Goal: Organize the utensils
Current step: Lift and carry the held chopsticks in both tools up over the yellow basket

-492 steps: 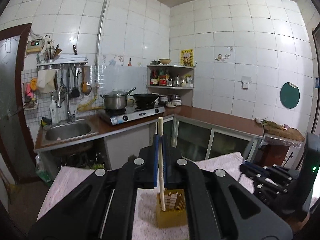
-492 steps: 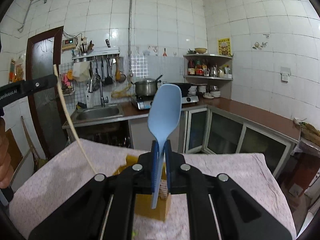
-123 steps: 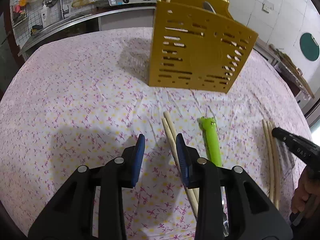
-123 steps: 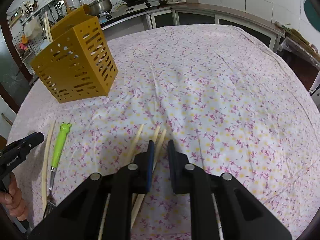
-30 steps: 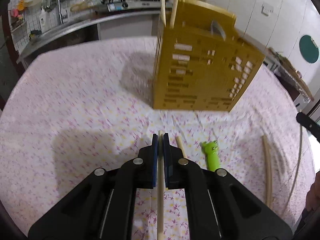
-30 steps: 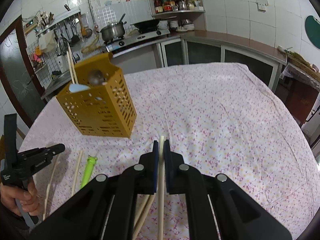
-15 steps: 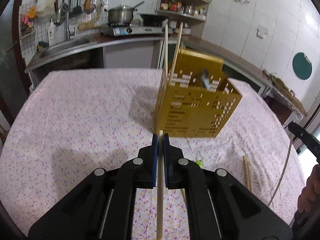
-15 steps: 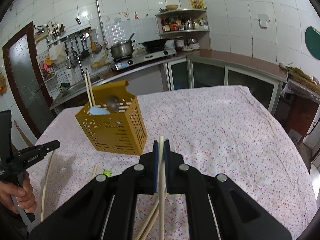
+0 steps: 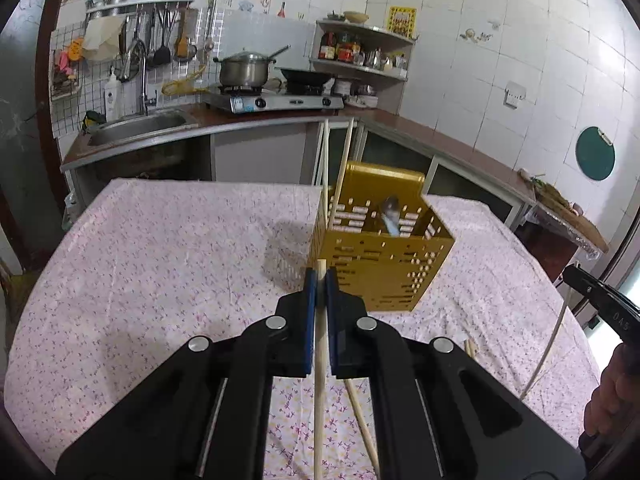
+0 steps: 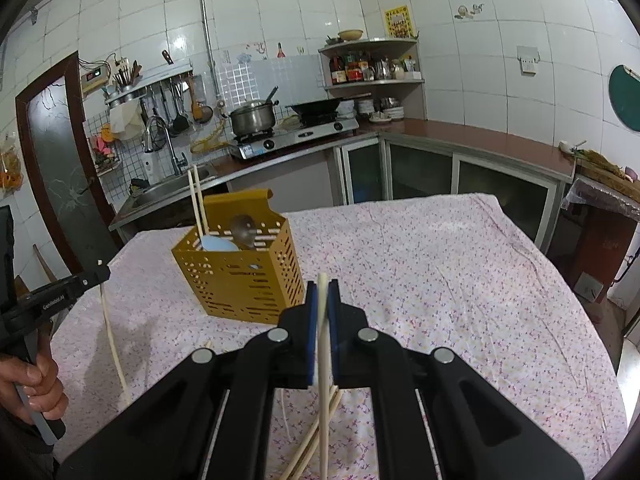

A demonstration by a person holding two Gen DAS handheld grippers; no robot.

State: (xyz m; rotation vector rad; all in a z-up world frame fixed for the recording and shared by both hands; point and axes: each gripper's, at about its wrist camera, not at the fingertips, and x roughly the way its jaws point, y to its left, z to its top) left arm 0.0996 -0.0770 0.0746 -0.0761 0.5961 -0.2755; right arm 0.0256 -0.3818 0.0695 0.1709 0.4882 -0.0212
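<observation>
Carrying one chopstick clamped in the left gripper and another chopstick in the right gripper toward the yellow holder just ahead (two already inside), next needing tips aimed down into its open top.

A home kitchen is shown: a gas stove with pot, a sink at upper left, tiled walls.
</observation>
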